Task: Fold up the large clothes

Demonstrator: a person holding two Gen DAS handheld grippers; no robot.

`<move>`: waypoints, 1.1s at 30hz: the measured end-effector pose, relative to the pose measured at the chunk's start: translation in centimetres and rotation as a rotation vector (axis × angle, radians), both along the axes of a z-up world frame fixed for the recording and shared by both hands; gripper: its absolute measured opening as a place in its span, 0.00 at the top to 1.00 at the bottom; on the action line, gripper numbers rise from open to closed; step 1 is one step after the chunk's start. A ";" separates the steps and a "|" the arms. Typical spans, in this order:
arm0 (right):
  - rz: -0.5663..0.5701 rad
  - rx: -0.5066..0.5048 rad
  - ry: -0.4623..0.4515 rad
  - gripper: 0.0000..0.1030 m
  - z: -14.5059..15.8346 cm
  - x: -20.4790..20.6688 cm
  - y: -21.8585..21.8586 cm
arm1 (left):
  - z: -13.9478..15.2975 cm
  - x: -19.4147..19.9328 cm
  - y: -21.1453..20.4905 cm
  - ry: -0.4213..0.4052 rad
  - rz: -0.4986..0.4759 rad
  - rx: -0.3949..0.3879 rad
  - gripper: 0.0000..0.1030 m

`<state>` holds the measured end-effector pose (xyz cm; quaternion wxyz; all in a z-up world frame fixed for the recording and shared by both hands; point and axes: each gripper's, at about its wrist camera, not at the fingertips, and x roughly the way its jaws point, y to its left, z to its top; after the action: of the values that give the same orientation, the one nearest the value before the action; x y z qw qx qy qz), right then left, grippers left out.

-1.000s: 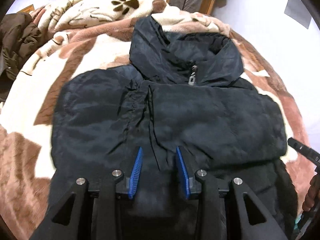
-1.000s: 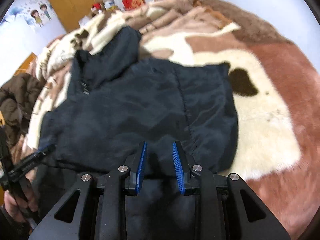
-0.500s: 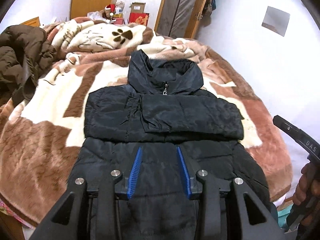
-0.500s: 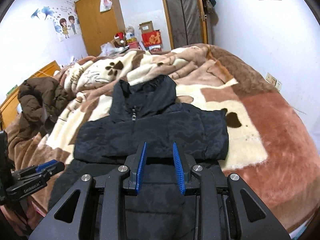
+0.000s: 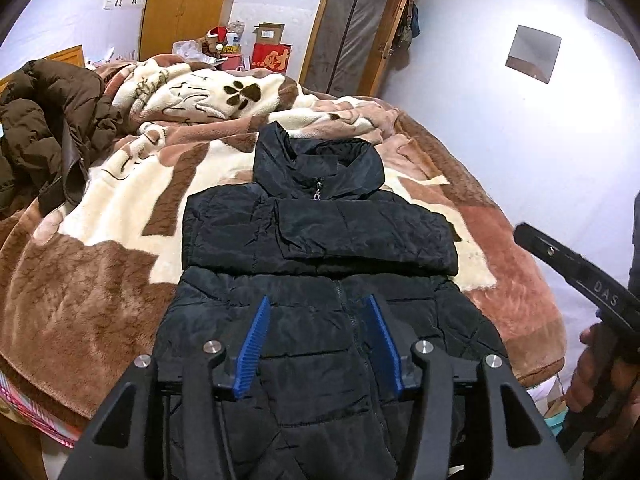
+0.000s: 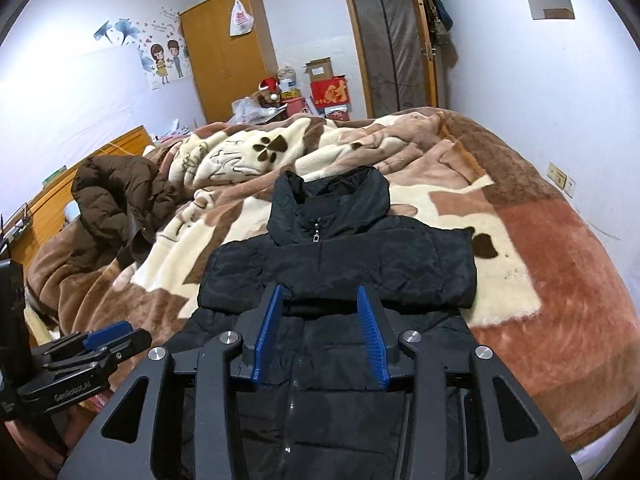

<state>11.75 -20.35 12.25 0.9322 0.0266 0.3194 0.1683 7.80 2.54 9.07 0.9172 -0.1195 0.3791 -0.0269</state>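
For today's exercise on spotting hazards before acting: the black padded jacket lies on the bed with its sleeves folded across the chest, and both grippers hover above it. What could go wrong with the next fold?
1. The black padded jacket is puffy and slick, so its folded sleeves may slide open when the hem is lifted.
2. The hem hangs over the edge of the plush brown-and-cream blanket; the jacket could slip off.
3. The open left gripper and right gripper may pinch only the top layer.

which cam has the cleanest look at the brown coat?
Right wrist view: the brown coat shows whole, heaped on the blanket to the left of the black jacket. The left wrist view has it at the frame's left edge, partly cut off.
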 end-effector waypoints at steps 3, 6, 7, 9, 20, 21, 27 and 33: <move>0.021 -0.038 -0.020 0.61 0.4 2.1 1.0 | 0.2 1.6 0.2 0.005 0.007 0.018 0.48; 0.035 -0.044 -0.026 0.61 1.1 5.0 1.7 | 0.6 3.9 1.0 0.002 0.018 0.034 0.48; 0.032 -0.056 -0.030 0.61 1.3 6.0 1.9 | 0.7 4.8 1.2 0.000 0.019 0.041 0.47; 0.038 -0.072 -0.038 0.61 1.5 8.2 2.2 | 0.9 6.8 1.8 -0.002 0.021 0.048 0.46; 0.054 -0.128 0.112 0.61 -2.2 23.5 2.6 | -1.3 21.9 5.1 0.035 0.023 0.057 0.43; 0.053 -0.131 0.127 0.61 -2.8 24.8 2.6 | -1.9 23.6 5.3 0.044 0.028 0.056 0.43; 0.032 -0.143 0.211 0.61 -7.3 33.7 1.8 | -5.9 33.0 6.7 0.104 0.052 0.083 0.43; 0.009 -0.138 0.254 0.61 -10.5 41.5 0.9 | -10.4 41.8 7.9 0.162 0.081 0.120 0.42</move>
<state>53.22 -19.44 1.71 0.8832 -0.0180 0.4456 0.1454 49.57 10.46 -1.35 0.8894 -0.0813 0.4479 0.0425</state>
